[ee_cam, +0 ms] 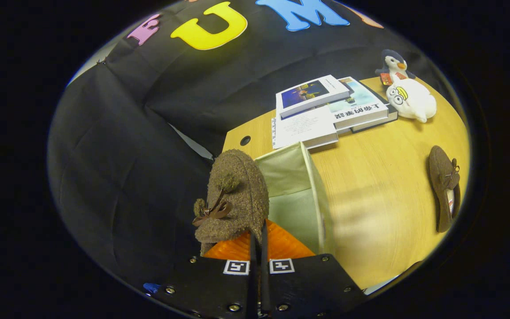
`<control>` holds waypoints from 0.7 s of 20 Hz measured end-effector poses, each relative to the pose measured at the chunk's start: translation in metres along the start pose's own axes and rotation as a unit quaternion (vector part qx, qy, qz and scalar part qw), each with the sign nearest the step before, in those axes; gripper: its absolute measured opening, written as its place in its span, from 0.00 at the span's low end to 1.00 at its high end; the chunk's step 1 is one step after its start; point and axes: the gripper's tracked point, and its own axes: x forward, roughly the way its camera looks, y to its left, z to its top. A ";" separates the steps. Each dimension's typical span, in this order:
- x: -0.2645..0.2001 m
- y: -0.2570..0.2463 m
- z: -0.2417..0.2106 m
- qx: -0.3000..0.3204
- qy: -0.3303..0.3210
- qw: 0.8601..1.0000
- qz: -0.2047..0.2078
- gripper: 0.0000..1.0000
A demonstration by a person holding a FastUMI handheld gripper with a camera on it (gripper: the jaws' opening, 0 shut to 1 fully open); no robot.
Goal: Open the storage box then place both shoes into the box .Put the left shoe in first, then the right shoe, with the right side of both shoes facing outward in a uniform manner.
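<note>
My gripper (258, 241) is shut on a brown fuzzy shoe (236, 195) with a bow and pompoms, pinching its rim near the heel so the shoe hangs toe-away just ahead of the fingers. Right behind and beside that shoe stands the open pale-green fabric storage box (312, 186), its inside showing. The second brown shoe (445, 188) lies on the wooden table (379, 199) far off to the right of the box, its opening facing up.
Beyond the box lies a stack of books (326, 110). A white plush toy (410, 99) and a penguin toy (392, 64) sit past the books. A round cable hole (245, 140) marks the table's far left corner.
</note>
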 end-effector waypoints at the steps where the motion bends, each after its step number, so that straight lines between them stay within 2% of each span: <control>1: 0.008 0.002 -0.005 -0.002 0.004 1.000 -0.005 0.03; 8: 0.053 0.001 -0.034 -0.016 0.037 0.998 -0.045 0.03; 14: 0.067 0.003 -0.045 -0.016 0.050 0.997 -0.063 0.03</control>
